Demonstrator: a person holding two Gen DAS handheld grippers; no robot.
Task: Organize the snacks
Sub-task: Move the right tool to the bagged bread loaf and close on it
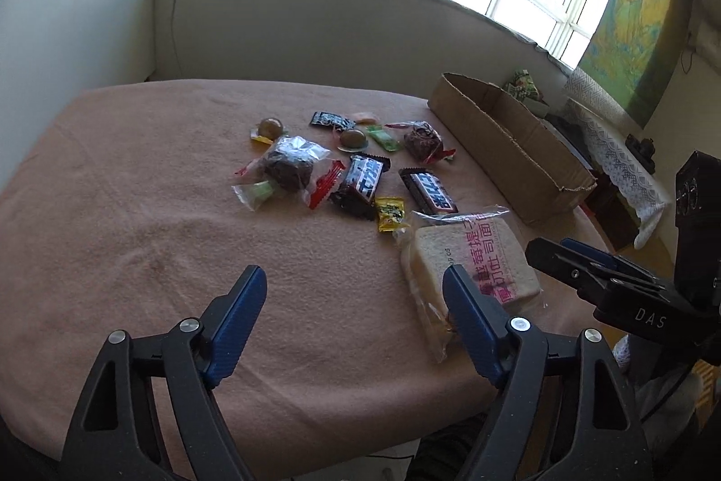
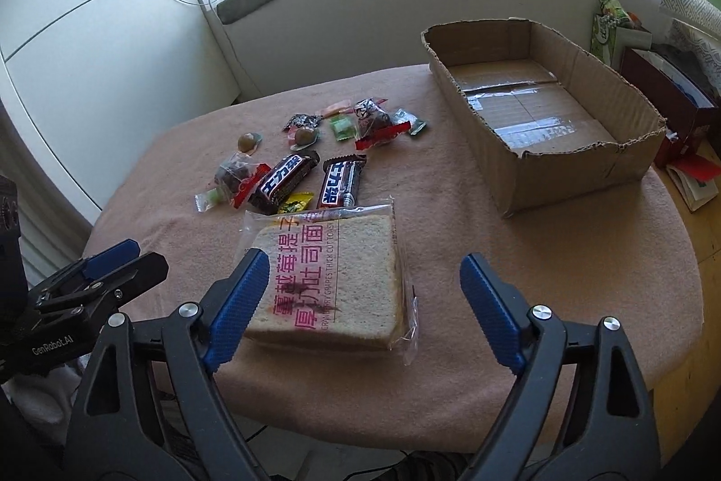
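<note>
Bread (image 2: 329, 282), a sealed bag of thick toast slices, lies flat near the front edge of the table (image 2: 450, 368), the nearest snack to us, and we judge it the first thing to take. Our right gripper (image 2: 365, 300) hangs over it with fingers wide and nothing between the pads; its left finger (image 2: 239, 300) shows in front of the bag's left side, though we cannot tell whether it touches the film. Our left gripper (image 1: 356, 309) is also spread wide and empty over bare cloth (image 1: 135, 210) just left of the bag. We expect the bread to be light and very soft, so a hard squeeze would crush the slices, and the clear film looks slick and loose at its crimped ends. We would take hold across the loaf's two long sides, low and near the middle, closing only until the film stops sliding; pinching a crimped end is possible, but the bag would swing. Behind the bread, toward the table's middle, lie two bars (image 2: 311, 179), stiffer and easier to pinch, a small yellow sachet (image 2: 295, 203), and a scatter of wrapped sweets (image 2: 342, 127) and cakes in crinkly film, light and slippery. The open box (image 2: 563, 174) stands empty along the right edge, well apart from the pile.
</note>
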